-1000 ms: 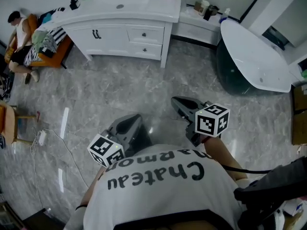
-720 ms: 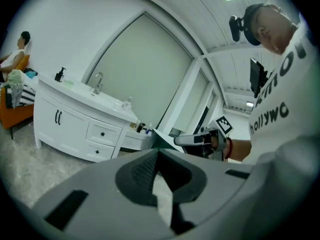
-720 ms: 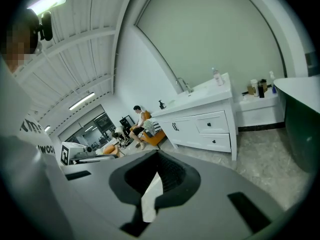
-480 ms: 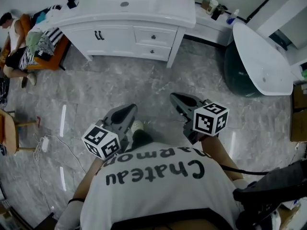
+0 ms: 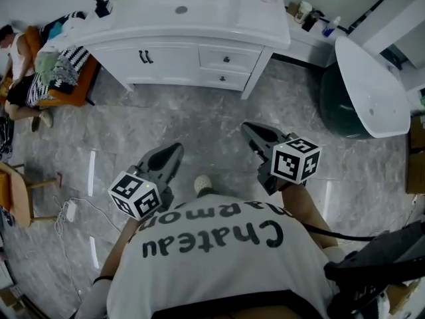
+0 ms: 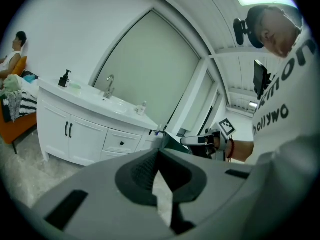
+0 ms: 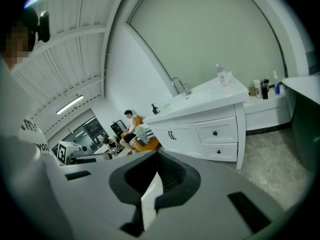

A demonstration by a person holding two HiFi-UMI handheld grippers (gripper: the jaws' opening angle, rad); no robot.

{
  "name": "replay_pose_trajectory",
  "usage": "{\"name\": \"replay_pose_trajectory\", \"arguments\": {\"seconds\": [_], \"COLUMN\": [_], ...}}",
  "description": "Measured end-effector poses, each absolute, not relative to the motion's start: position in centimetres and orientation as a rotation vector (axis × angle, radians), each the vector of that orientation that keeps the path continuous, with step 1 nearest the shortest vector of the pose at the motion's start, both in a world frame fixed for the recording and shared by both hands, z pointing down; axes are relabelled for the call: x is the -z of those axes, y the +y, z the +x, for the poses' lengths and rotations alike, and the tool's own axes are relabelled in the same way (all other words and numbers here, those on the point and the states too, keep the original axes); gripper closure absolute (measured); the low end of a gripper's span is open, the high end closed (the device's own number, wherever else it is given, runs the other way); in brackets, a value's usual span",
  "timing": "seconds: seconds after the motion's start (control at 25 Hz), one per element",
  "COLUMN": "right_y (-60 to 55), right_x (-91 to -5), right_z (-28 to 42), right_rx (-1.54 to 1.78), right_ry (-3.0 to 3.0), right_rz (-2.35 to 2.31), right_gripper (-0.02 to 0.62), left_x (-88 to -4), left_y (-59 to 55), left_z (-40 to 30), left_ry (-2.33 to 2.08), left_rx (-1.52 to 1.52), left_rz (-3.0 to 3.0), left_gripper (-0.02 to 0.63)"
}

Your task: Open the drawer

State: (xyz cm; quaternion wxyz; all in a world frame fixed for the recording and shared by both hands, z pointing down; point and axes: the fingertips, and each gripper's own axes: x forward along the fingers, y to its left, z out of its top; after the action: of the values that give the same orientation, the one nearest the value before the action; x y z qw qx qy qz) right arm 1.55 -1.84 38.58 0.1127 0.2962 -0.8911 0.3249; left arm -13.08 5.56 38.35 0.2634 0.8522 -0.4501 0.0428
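Note:
A white vanity cabinet [image 5: 179, 18] stands against the far wall. It has two small drawers with dark knobs, an upper drawer [image 5: 226, 60] and a lower drawer [image 5: 222, 78], right of a pair of doors [image 5: 145, 57]. My left gripper [image 5: 176, 149] and right gripper [image 5: 247, 127] are held over the marble floor, well short of the cabinet, both shut and empty. In the right gripper view the drawers [image 7: 216, 133] lie ahead and to the right of the jaws. From the left gripper view the upper drawer [image 6: 121, 143] shows to the left.
A white bathtub [image 5: 372, 92] stands at the right. A low ledge with bottles [image 5: 312, 15] sits between it and the vanity. A person sits on an orange chair [image 5: 73, 92] at the left. A cable and plug [image 5: 66, 208] lie on the floor at the left.
The vanity has come nearer and lower in the head view as the person walks toward it. Both grippers have been carried forward, still shut.

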Motion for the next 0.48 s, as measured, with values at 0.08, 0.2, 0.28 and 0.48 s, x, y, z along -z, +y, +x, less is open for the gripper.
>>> {"name": "replay_pose_trajectory", "arguments": {"seconds": [0.08,0.2,0.28,0.48], "right_y": [-2.8,-4.2,-5.1,-7.8], "right_x": [-38.7,-39.1,-39.0,-38.2], "right_z": [0.8,0.0,-0.4,-0.5], "right_rx": [-0.948,-0.944,-0.934,-0.892], "right_ry": [-2.607,-2.596,-2.594,-2.626], "right_rz": [0.891,0.925,0.958,1.092], "right_gripper": [0.591,0.591,0.591,0.591], "left_x": [-38.4,-38.3,-38.1,-38.0], "left_y": [4.6,3.0,2.1,-0.1], "left_z": [-14.0,-15.5,-16.3,-17.5], "left_ry": [-1.208,-1.209,-1.214,-1.251], "left_rx": [-0.123,-0.119,-0.111,-0.101], "left_rz": [2.313,2.323,2.327,2.338], "left_gripper": [0.598,0.597,0.597,0.597]}}
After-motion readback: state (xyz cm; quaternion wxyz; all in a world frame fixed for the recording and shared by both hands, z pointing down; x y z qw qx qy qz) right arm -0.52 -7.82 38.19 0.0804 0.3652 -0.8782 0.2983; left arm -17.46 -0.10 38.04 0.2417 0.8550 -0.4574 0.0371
